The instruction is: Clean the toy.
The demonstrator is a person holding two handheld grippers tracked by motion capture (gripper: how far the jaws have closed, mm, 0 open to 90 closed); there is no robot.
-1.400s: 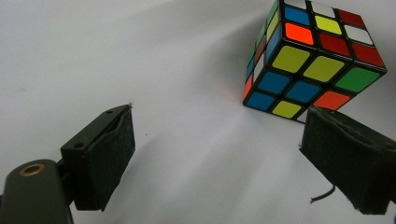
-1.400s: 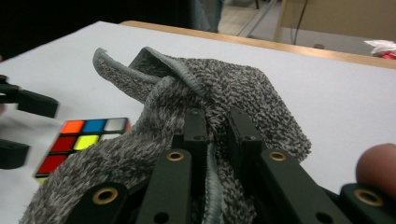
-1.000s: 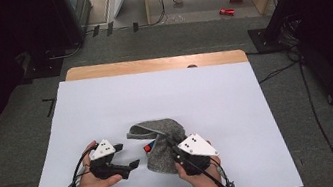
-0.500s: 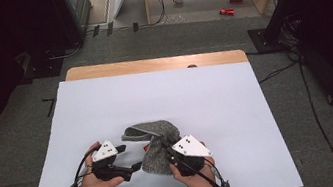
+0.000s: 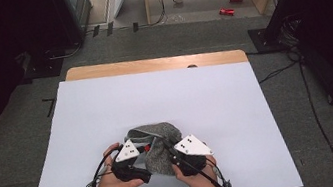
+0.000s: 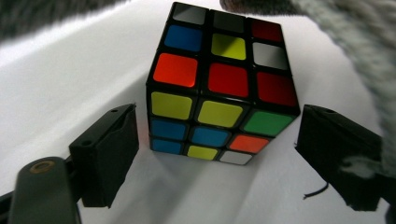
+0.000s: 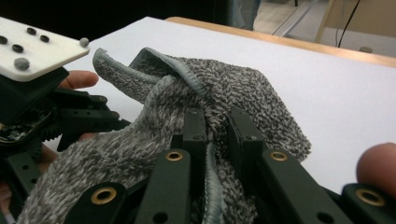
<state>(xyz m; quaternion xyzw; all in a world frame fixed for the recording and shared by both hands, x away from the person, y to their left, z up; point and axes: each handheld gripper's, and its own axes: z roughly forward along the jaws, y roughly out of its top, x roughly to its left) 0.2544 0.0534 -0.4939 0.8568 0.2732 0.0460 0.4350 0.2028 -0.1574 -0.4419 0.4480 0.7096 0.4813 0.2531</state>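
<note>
Right gripper [image 7: 212,123] has its jaws clamped on a fold of the grey cloth [image 5: 159,140], lifting it at the near edge of the white worktop [image 5: 205,92]. Under the raised cloth sits a puzzle cube [image 6: 219,84], resting on the worktop. Left gripper [image 6: 219,158] reaches in, its jaws apart on either side of the cube, just closing in, pads not touching it.

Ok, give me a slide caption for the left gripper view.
Open left claw straddling a scrambled puzzle cube on the white table, jaws just closing, grey towel lifted alongside.
</note>
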